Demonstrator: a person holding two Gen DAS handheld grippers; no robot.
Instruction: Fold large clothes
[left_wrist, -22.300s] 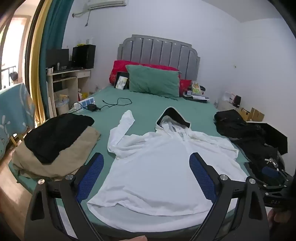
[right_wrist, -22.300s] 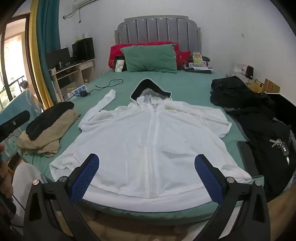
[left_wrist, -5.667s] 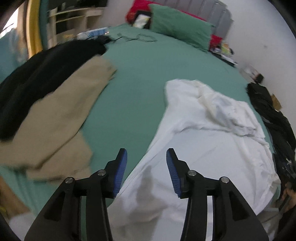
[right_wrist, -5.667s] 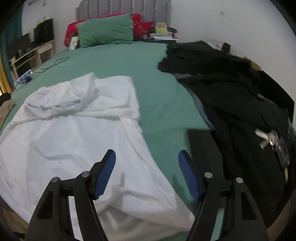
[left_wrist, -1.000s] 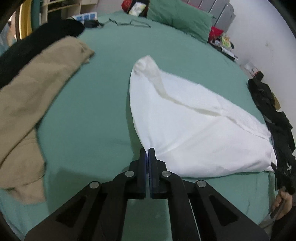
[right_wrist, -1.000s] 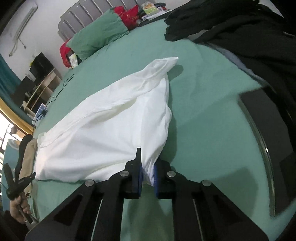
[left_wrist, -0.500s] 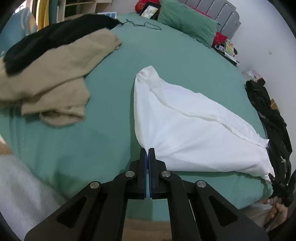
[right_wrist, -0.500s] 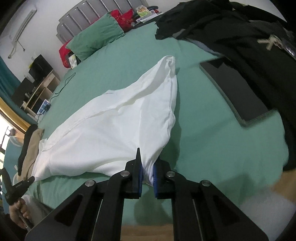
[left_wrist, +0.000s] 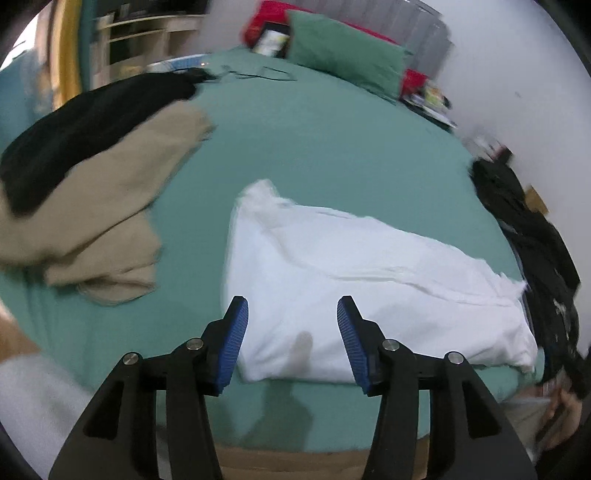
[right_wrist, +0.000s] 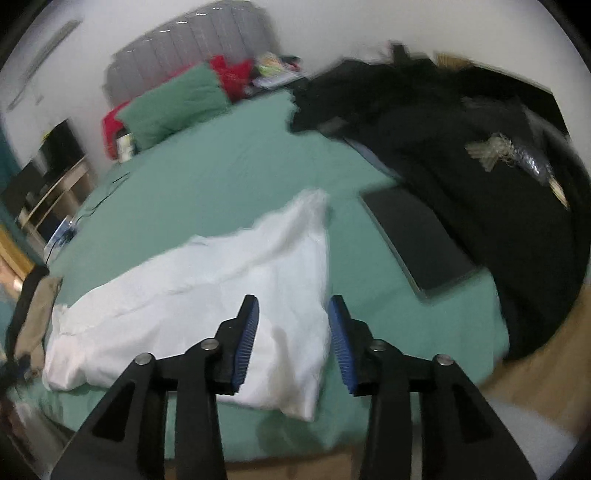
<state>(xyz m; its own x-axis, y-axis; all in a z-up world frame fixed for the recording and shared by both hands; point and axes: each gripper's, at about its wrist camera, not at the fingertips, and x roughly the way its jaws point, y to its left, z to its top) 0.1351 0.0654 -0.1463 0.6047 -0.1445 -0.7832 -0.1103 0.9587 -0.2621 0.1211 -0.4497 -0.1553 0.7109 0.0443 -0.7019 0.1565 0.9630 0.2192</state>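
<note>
left gripper (left_wrist: 291, 341): black angular arms, ribbed blue pads, silver screws
right gripper (right_wrist: 293, 341): same black frame, blue pads, silver screws

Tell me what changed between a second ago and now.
Both grippers let go: the left gripper and right gripper, shut on the near corners of the white hoodie, are opening and lifted clear. The folded hoodie stays flat on the bed; the tan and black clothes unchanged.

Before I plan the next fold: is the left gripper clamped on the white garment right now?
No. The left gripper has its jaws apart and opening, and the white garment lies flat on the bed, free of the pads.
</note>
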